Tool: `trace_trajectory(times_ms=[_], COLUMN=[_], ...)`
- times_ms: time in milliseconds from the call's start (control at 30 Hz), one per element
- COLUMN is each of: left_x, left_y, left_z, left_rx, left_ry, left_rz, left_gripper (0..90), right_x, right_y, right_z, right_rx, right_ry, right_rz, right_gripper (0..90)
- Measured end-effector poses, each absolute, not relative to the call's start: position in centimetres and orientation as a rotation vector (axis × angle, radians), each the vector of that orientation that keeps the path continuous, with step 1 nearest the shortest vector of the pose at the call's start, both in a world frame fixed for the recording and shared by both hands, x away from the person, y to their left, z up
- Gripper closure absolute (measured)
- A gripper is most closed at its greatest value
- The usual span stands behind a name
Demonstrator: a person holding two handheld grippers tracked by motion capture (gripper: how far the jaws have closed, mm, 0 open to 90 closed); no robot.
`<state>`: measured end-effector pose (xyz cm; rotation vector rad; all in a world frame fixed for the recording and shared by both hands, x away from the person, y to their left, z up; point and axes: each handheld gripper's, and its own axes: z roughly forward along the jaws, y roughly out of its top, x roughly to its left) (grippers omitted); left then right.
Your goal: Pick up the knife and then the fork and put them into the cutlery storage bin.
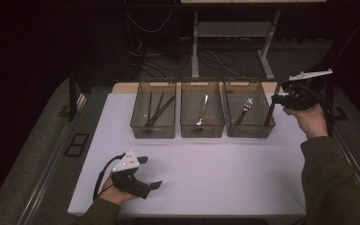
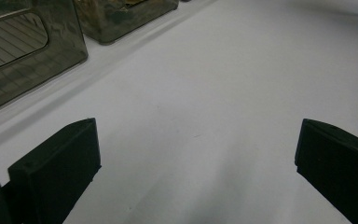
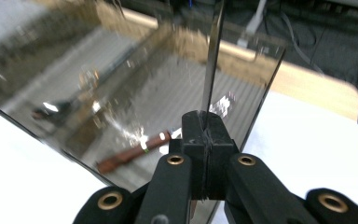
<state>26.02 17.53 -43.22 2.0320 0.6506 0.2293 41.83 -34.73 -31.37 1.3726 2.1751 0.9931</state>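
My right gripper (image 1: 275,99) is raised beside the right edge of the right bin (image 1: 251,131), shut on a thin utensil (image 1: 270,112) whose brownish lower end hangs along the bin's side. In the right gripper view the jaws (image 3: 206,128) pinch a narrow metal strip (image 3: 213,56) seen edge-on, with the bin wall (image 3: 121,84) behind it. A fork (image 1: 245,109) with a brown handle (image 3: 135,152) lies in that bin. My left gripper (image 1: 152,172) rests on the white table at the lower left, open (image 2: 196,154), with nothing between its fingers.
Three translucent bins stand in a row at the table's back: the left bin (image 1: 153,132) holds dark chopsticks (image 1: 157,110), the middle bin (image 1: 202,132) a spoon (image 1: 203,108). The white tabletop (image 1: 215,168) spreads in front of them. Cables and a desk frame lie beyond the table.
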Motion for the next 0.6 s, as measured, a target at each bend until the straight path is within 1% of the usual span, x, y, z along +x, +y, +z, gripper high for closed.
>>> trace_trajectory(times_ms=[100,300,600], left_x=[26.1,26.1,26.1], left_y=[17.5,17.5,17.3], left_z=[-43.3,-43.2,-43.2], left_rx=[2.036,2.038,2.04], left_ry=[0.644,0.631,0.623], left_rz=[0.231,0.231,0.226], left_gripper=[0.0,0.0,0.0], right_x=[42.7,44.1,46.0], right_y=[-34.6,-33.7,-32.3], right_z=[-32.1,-33.9,-35.0], right_rx=[1.389,1.417,1.425], right_ry=[2.233,2.292,2.274], right_rz=[0.904,0.855,0.87], right_gripper=[89.6,89.6,89.5])
